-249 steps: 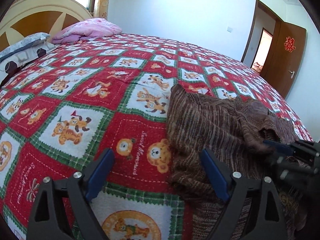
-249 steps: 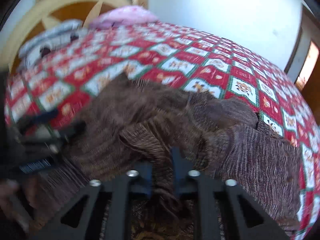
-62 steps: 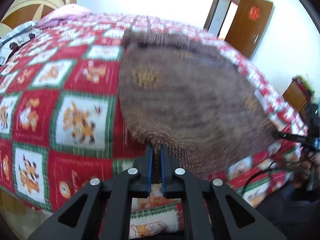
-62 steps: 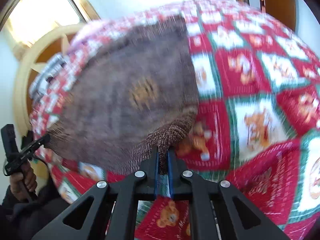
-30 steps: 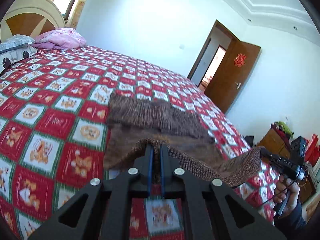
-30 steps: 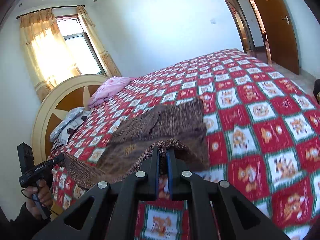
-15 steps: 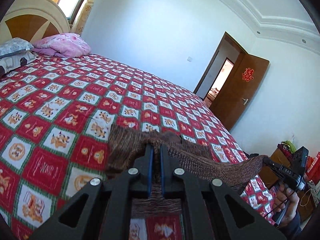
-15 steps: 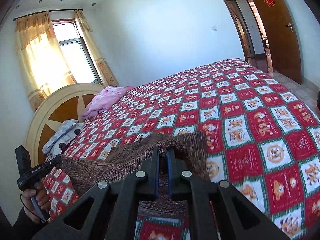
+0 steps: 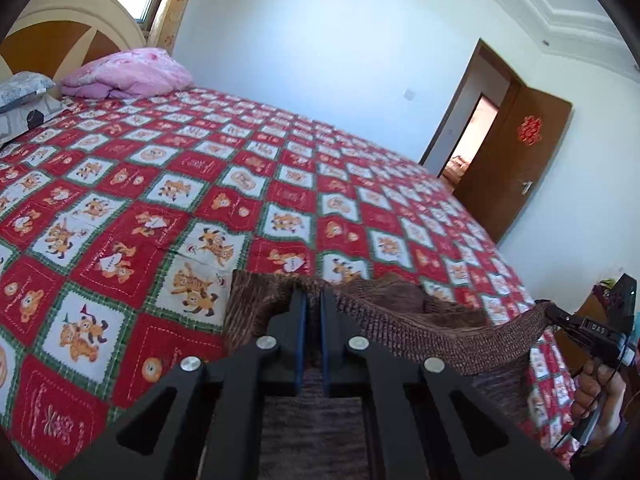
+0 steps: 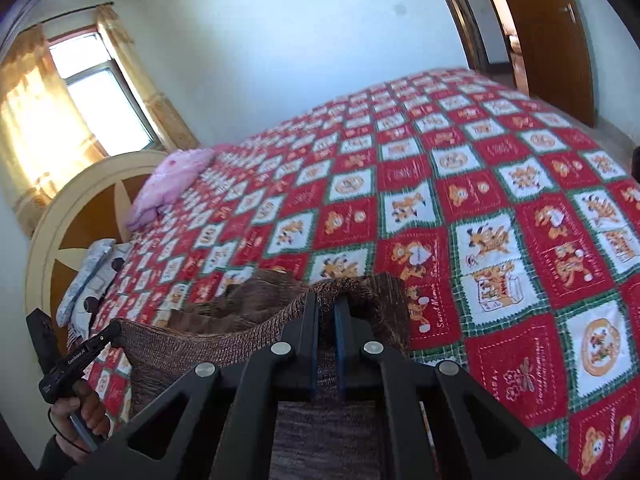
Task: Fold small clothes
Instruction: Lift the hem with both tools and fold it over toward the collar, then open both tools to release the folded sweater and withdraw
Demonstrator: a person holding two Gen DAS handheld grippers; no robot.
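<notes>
The left tool [image 9: 311,300] and the right tool [image 10: 325,304] are each pinched on one corner of the brown knit garment [image 9: 420,332], whose held hem spans between them above the part lying on the bed [image 9: 160,184]. To fold well, carry both corners forward at equal height, keep the hem taut and level, lay it squarely onto the far edge, then release both together.

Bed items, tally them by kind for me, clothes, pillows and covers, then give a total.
Brown knitted garment: 1
Pillows: 2, one pink crumpled pillow and one grey patterned pillow
Red, white and green cartoon-patchwork quilt: 1
Total: 4
</notes>
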